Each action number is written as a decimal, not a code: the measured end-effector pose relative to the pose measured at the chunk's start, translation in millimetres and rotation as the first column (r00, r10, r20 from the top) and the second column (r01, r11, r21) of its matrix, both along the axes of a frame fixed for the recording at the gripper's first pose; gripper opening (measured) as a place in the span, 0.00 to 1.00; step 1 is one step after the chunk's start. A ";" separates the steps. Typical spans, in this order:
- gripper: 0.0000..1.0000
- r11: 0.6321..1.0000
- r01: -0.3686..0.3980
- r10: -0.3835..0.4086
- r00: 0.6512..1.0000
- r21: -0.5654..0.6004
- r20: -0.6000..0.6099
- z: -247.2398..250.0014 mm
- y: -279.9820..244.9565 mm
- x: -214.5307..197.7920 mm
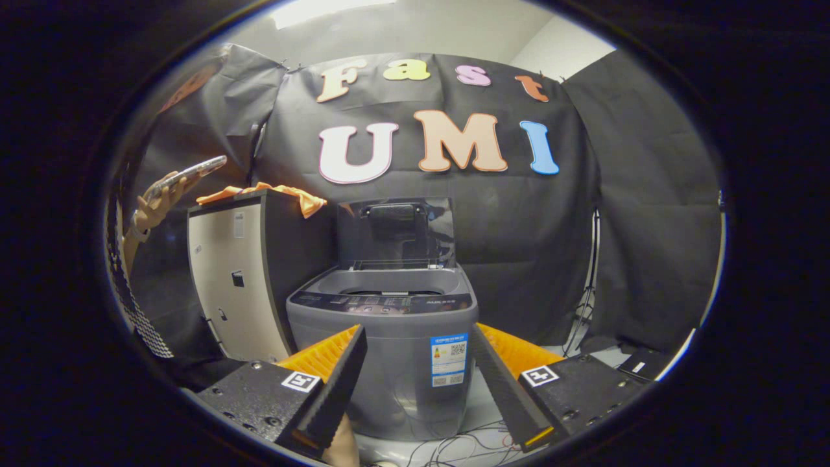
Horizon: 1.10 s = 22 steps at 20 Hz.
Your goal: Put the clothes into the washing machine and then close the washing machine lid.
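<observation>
Gripper [418, 337] spread wide, nothing held between the fingers [337, 383]; fingers aimed at the front of the washing machine [382, 363] and framing its grey body.

Top-loading washing machine standing on the floor straight ahead, just beyond the fingertips. Lid [395, 233] raised upright at the back (dark, glossy, reflecting a blurred shape), drum opening [382, 290] exposed below it. Control panel [382, 302] running along the front rim. Blue-and-white sticker [449, 360] on the front face, between the fingers and nearer the right one.

Orange cloth [272, 193] draped across the top of a tall cabinet [240, 279] just to the left of the machine; one corner hanging over the cabinet's right-hand top edge, near the raised lid but apart from it. Cabinet pale on its front face, dark on the side facing the machine.

Person's hand [155, 204] at the far left beyond the cabinet, holding up a phone [191, 172] (tilted, seen edge-on).

Loose cables [467, 447] on the pale floor under and in front of the machine. Thin stand [587, 285] against the black wall to the right, well apart from the machine.
</observation>
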<state>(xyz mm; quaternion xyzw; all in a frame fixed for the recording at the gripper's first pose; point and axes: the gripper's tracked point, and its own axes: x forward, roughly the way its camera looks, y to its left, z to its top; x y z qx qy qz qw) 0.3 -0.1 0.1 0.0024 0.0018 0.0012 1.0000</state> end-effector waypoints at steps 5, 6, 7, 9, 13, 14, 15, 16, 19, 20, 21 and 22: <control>0.97 0.999 0.042 -0.042 0.999 0.017 -0.004 1.3 4.2 8.0; 0.97 0.999 0.041 -0.041 0.999 0.033 0.008 9.2 12.5 12.6; 0.97 0.998 0.036 -0.037 0.999 0.047 0.037 23.2 23.0 19.7; 0.97 0.998 0.025 -0.030 0.996 0.062 0.085 53.2 43.5 35.6; 0.97 0.999 -0.039 0.039 0.989 -0.007 0.141 122.9 100.3 71.2; 0.97 0.998 -0.061 0.066 0.985 -0.033 0.157 142.0 117.1 79.5; 0.97 0.994 -0.096 0.105 0.980 -0.061 0.167 160.3 137.7 87.7; 0.97 0.987 -0.133 0.147 0.973 -0.087 0.176 179.3 159.0 95.9; 0.97 0.957 -0.245 0.271 0.945 -0.152 0.181 223.6 218.4 121.6; 0.97 0.944 -0.285 0.313 0.932 -0.167 0.181 233.2 239.4 128.7; 0.97 0.930 -0.324 0.353 0.918 -0.174 0.180 240.0 261.3 133.7; 0.97 0.916 -0.360 0.389 0.904 -0.175 0.178 248.1 281.2 138.2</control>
